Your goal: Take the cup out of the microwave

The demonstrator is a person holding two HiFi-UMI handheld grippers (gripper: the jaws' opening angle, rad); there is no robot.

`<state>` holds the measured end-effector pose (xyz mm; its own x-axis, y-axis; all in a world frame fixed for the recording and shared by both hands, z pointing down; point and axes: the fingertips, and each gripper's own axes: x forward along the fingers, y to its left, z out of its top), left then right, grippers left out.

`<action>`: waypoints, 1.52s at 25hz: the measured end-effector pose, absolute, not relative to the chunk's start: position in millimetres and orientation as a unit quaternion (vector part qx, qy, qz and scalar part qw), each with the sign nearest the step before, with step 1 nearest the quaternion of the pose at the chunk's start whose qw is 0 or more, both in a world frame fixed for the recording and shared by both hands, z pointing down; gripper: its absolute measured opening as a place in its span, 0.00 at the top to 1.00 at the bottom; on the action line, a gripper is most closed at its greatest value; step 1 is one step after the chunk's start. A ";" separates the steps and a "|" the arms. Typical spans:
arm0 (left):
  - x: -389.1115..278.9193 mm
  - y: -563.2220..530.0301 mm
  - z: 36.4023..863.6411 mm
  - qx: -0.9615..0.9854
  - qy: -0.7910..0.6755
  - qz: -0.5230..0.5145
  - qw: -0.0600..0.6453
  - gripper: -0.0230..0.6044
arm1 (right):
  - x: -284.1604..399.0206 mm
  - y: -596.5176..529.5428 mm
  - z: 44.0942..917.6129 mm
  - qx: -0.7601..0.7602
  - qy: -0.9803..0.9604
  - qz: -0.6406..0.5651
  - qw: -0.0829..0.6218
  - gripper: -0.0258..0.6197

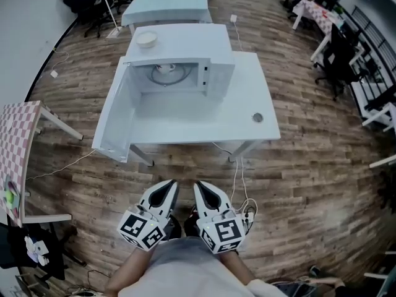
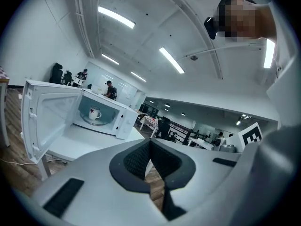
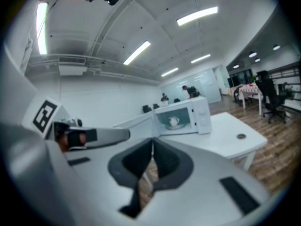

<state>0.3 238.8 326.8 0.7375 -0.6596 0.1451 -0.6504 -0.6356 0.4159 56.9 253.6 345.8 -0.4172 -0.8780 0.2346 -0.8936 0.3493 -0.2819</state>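
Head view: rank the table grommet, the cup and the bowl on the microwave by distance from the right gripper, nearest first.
1. Table grommet: front right of the microwave, ahead of the right gripper.
2. Cup: inside the open microwave, on the turntable.
3. Bowl: on the microwave's top, far left corner.

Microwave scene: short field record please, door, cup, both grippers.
microwave: white box microwave on white table
door: white door swung open
cup: white mug with red mark, inside on the glass turntable
left gripper: jaws together, empty, short of the table
right gripper: jaws together, empty, short of the table
on top: pale shallow bowl
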 end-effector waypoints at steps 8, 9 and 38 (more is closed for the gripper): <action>7.7 226.8 335.1 0.901 -0.363 -0.006 0.239 0.95 | 59.6 241.7 353.5 0.532 -0.823 0.198 0.021 0.92; 9.1 223.3 335.4 0.901 -0.362 -0.007 0.240 0.95 | 59.2 238.3 354.1 0.530 -0.824 0.197 0.022 0.92; -24.2 99.9 320.5 0.900 -0.371 -0.039 0.227 0.95 | 15.2 117.3 341.5 0.504 -0.845 0.172 0.044 0.92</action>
<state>-24.2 99.9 320.5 0.7218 -0.6852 0.0977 -0.6497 -0.6222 0.4367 15.2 117.3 341.5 -0.4873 -0.8372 0.2482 -0.8677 0.4324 -0.2451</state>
